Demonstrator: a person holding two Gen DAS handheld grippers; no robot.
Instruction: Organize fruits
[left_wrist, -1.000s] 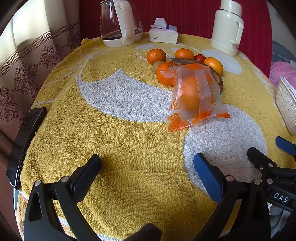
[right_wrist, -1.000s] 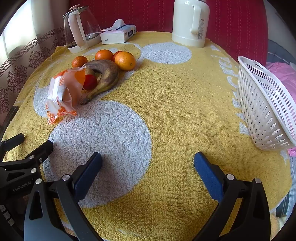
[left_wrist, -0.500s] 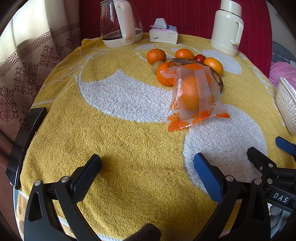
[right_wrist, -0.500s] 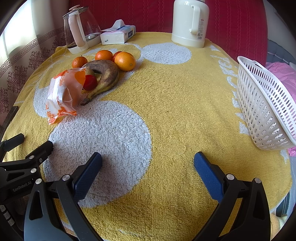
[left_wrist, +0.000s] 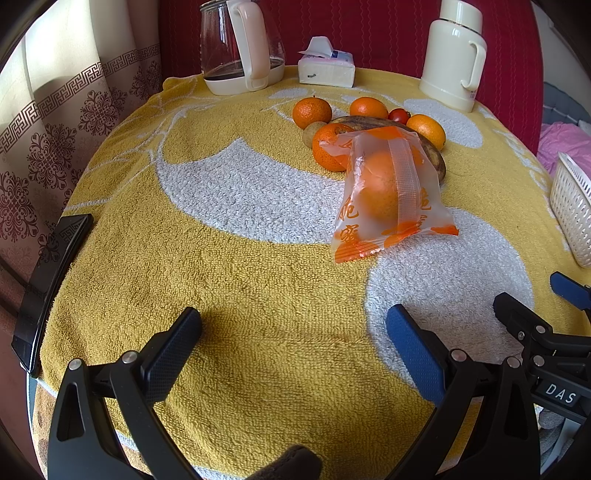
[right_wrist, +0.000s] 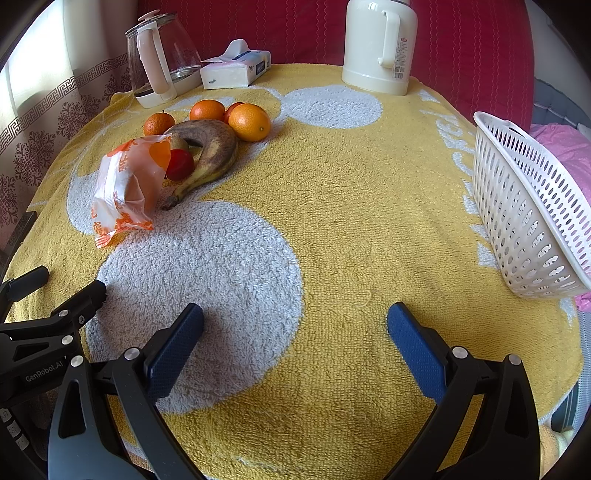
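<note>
Nothing's picked up yet: left gripper (left_wrist: 293, 334) and right gripper (right_wrist: 295, 328) both hover wide open, holding nothing, well short of the fruit pile. Prob next: reach fwd for the bagged orange (left_wrist: 384, 192), then carry it over to the white basket (right_wrist: 524, 206).

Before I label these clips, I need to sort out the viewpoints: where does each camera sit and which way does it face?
Left wrist: on the left gripper, low at the table's near edge, facing the bagged orange and fruit pile; its open fingers show, the right gripper beside.
Right wrist: on the right gripper, facing the towel, white basket at right; open fingers show, left gripper beside.
Shared: banana, kettle, tissue box, thermos.
</note>
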